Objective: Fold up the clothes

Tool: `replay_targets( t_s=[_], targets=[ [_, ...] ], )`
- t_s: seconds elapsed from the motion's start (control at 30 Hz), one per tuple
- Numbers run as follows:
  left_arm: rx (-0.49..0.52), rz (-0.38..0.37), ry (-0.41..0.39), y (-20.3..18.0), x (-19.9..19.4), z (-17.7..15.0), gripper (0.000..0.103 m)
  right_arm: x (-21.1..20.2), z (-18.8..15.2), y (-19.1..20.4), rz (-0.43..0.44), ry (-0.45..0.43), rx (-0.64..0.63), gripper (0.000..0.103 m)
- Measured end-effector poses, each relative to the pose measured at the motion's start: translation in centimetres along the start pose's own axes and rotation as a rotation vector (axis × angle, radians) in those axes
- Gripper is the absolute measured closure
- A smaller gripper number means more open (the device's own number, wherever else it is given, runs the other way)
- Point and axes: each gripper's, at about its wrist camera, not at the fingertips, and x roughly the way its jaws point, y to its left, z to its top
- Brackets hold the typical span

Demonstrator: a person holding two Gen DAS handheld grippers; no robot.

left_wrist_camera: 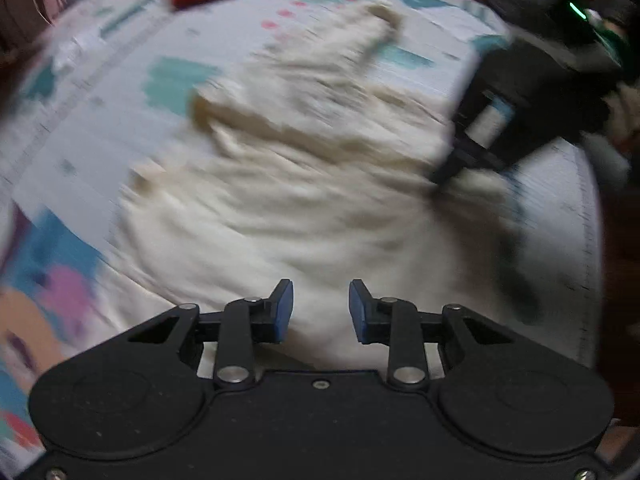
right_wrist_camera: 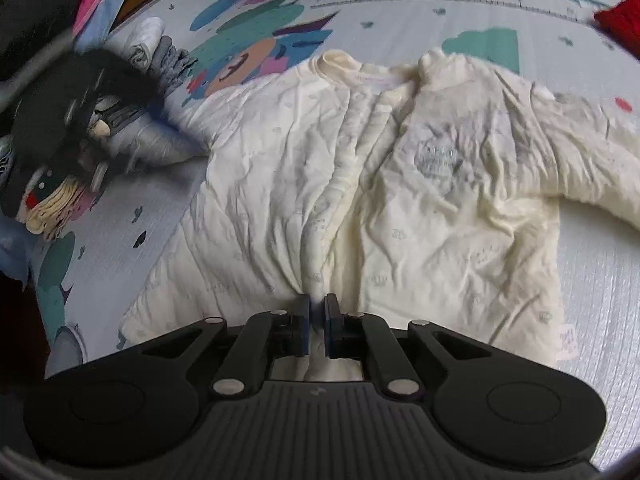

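Right wrist view: hem pinched, left jaws empty

Nearest the lens, the right gripper (right_wrist_camera: pixel 317 322) is pressed together on a gathered ridge at the hem of the cream top (right_wrist_camera: pixel 360 184), and it's got a bite of cloth. The garment lies face up on the patterned play mat (right_wrist_camera: pixel 400 24), its long axis running from that hem away to the collar, one sleeve trailing off to the right. Over on the left wrist view, badly blurred, the left gripper (left_wrist_camera: pixel 321 308) hangs spread above the cloth with nothing between its blue pads. The risk, I'd say: pull from one pinch only and the body bunches along that central ridge, dragging the fold crooked. Farther back sits a stack of folded clothes (right_wrist_camera: pixel 120 120), and a red garment (right_wrist_camera: pixel 624 20) at the far edge.
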Motion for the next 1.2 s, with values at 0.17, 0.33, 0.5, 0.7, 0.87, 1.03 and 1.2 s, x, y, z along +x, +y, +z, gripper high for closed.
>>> replay_targets(
  t_s=[0.17,0.33,0.5,0.7,0.87,1.03,1.2],
  targets=[
    [-0.013,-0.044,0.029,-2.4,1.9,-2.3,0.074,0.0,0.4,-0.6,-0.008,-0.002,0.046,0.094],
    [0.032,-0.015,0.076,-2.8,2.2,-2.4,0.074,0.5,-0.2,-0.3,-0.030,0.022,0.021,0.094],
    [-0.064,0.095,-0.067,1.4,-0.9,0.7,0.074,0.1,-0.1,-0.1,-0.009,0.022,0.023,0.088],
    [-0.262,0.273,-0.133,8.4,1.0,4.5,0.074,0.3,-0.6,1.0,-0.037,0.032,-0.038,0.085],
    [-0.250,0.390,-0.086,10.6,4.3,6.5,0.074,0.1,-0.6,0.7,-0.028,0.015,-0.019,0.085],
    [-0.373,0.392,-0.098,13.9,4.7,6.9,0.103,-0.9,-0.2,0.4,-0.018,-0.053,-0.012,0.092],
    [-0.443,0.287,-0.153,15.5,3.3,6.5,0.103,-0.8,0.2,0.3,-0.018,-0.054,-0.009,0.090]
  ],
)
